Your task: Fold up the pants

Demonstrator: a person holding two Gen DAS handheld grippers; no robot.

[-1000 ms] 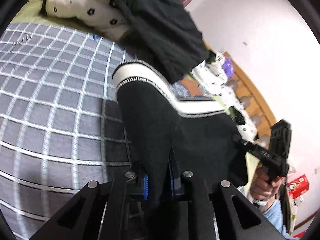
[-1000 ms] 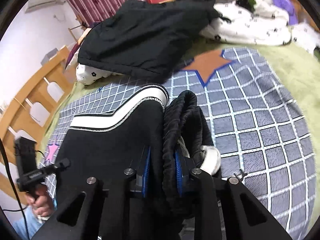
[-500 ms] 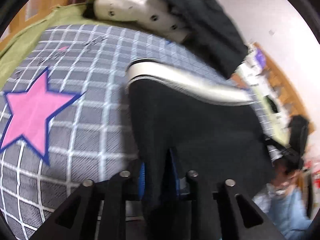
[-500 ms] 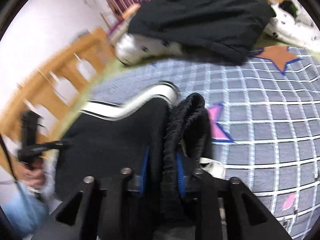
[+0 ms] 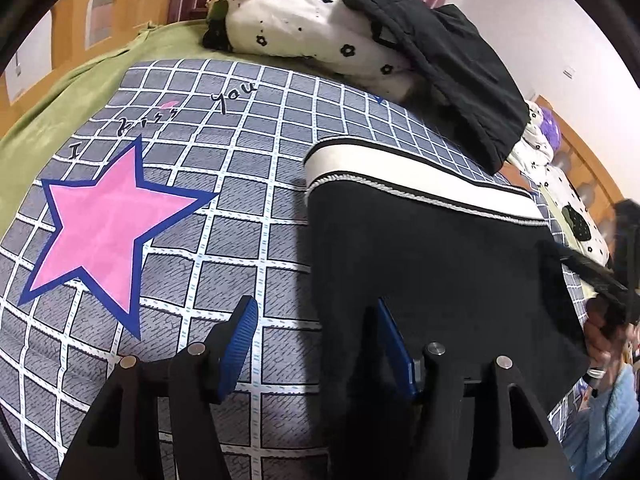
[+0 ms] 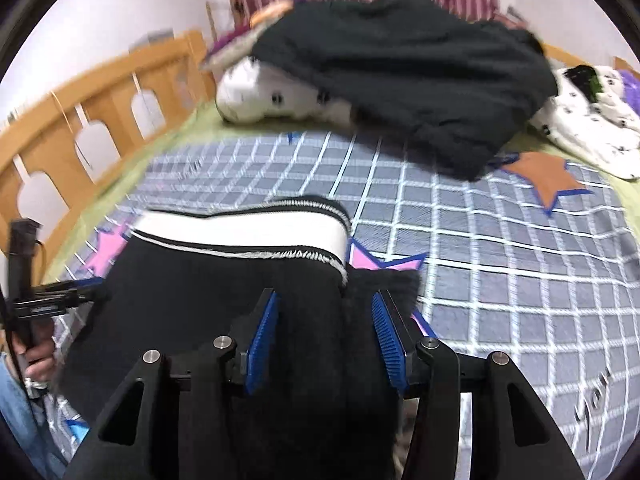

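Observation:
The black pants (image 5: 432, 264) with a white stripe band (image 5: 400, 168) lie folded flat on the grey checked bedspread (image 5: 240, 152). My left gripper (image 5: 316, 344) is open, its jaws spread over the pants' near left edge. In the right wrist view the pants (image 6: 200, 304) lie flat with the white band (image 6: 240, 236) across the far edge. My right gripper (image 6: 324, 332) is open, its blue pads on either side of the pants' near right corner.
A black garment (image 5: 448, 64) lies over white flower-print bedding (image 5: 312, 28) at the bed's far end. A pink star (image 5: 104, 220) marks the bedspread. A wooden bed rail (image 6: 80, 120) runs along the side. A green sheet (image 5: 72, 88) lies underneath.
Both grippers were shut on the black pants and held them up. They lowered the pants onto the bedspread and both have opened and let go.

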